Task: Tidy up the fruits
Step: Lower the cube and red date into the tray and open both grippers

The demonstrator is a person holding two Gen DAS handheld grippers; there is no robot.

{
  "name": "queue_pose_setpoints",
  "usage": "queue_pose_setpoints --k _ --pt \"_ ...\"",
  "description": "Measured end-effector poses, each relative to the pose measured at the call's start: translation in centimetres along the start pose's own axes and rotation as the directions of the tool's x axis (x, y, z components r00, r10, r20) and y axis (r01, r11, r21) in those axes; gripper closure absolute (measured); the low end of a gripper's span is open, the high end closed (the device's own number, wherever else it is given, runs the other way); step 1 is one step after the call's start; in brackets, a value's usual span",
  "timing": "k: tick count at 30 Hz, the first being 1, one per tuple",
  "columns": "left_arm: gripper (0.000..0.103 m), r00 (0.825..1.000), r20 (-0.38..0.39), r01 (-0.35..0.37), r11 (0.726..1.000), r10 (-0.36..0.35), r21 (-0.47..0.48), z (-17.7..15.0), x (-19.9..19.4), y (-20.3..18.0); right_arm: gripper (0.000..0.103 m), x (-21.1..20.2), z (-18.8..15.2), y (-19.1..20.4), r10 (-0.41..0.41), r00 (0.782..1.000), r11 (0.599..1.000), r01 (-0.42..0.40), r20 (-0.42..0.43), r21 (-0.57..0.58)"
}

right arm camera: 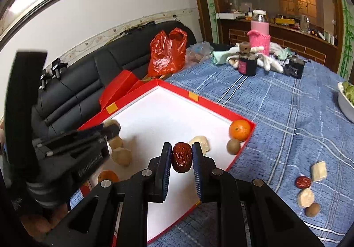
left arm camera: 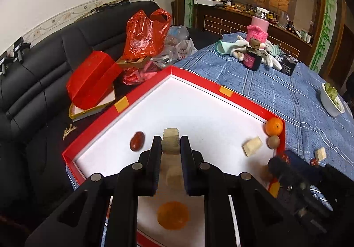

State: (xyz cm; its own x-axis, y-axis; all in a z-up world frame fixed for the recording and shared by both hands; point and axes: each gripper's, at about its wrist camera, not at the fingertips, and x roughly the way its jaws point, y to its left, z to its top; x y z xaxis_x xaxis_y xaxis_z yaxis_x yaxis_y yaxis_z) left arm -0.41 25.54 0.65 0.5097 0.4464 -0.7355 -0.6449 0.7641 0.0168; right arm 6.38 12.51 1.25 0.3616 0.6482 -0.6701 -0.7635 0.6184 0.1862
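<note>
The right gripper point(right arm camera: 181, 158) clamps a red date point(right arm camera: 181, 159) above the red-rimmed tray point(right arm camera: 212, 103). Over that tray's left side, the left gripper point(left arm camera: 170, 147) pinches a pale chunk point(left arm camera: 170, 144).

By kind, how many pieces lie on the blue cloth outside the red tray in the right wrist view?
Red date: 1
Pale chunks: 2
Small brown fruit: 1
Total: 4
</note>
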Motion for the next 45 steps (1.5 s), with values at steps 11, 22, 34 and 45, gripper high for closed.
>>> queue_pose_setpoints --k 11,22,34,45 --pt "0.088 0.999 -0.043 -0.006 1.000 0.006 0.007 0.1 1.6 -0.3 0.085 1.1 -0.7 0.9 0.016 0.999 1.000 -0.017 -0.033 -0.015" --pt "0.088 0.997 -0.072 -0.006 1.000 0.006 -0.006 0.4 2.8 0.3 0.085 2.0 -0.8 1.1 0.020 0.999 1.000 -0.021 -0.049 -0.015" --pt "0.088 0.997 -0.082 -0.007 1.000 0.008 0.005 0.8 3.3 -0.2 0.085 2.4 -0.9 1.4 0.022 0.998 1.000 -0.023 -0.055 -0.020" --pt "0.088 0.996 -0.090 0.012 1.000 -0.011 0.013 1.2 4.1 -0.5 0.084 2.4 -1.0 1.6 0.012 0.999 1.000 -0.014 -0.053 -0.024"
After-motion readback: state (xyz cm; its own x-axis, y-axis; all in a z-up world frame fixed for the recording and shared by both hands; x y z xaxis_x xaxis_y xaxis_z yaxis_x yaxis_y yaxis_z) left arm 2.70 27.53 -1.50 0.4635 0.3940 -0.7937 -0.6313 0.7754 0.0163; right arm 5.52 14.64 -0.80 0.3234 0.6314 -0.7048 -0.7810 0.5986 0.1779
